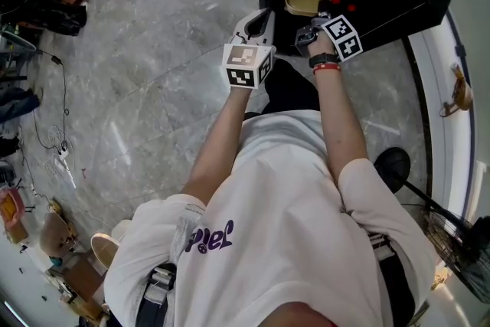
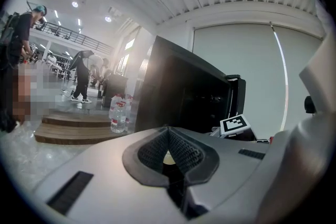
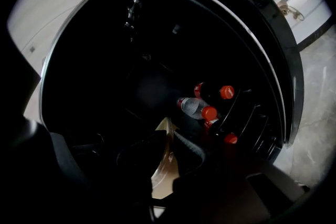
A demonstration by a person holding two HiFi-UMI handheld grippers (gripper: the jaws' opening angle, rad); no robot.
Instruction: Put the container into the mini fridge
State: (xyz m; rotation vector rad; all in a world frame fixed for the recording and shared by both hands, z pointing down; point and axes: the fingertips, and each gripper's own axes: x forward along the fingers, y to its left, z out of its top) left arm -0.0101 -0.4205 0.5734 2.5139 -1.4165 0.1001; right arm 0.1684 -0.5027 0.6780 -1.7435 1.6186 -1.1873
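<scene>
The right gripper view is super dark, so most of the mini fridge (image 3: 157, 50) interior can't be made out. What can be seen: the fingers of the right gripper (image 3: 167, 136) are pinched shut on the thin edge of one pale, see-through container (image 3: 160, 165). Its lower part is cut off behind the fingers. It's held just inside the fridge opening, lower middle of the frame.

Three red caps (image 3: 209, 113) can be counted to its right. Only one bottle (image 3: 193, 106), a clear one, is properly visible; the other two bodies are lost in the dark.

In the head view the container shows as a tan shape at top centre, inside the black fridge, with the right gripper just below it. Whether it's sitting on a shelf can't be told.

The fingers of the left gripper (image 2: 169, 144) are closed against each other with nothing gripped. It's held outside the fridge.

Two marker cubes (image 1: 246, 65) are counted, one per gripper. The water bottles (image 2: 118, 113) on a wooden step (image 2: 73, 131), left side of the left gripper view, are too small to be counted.
</scene>
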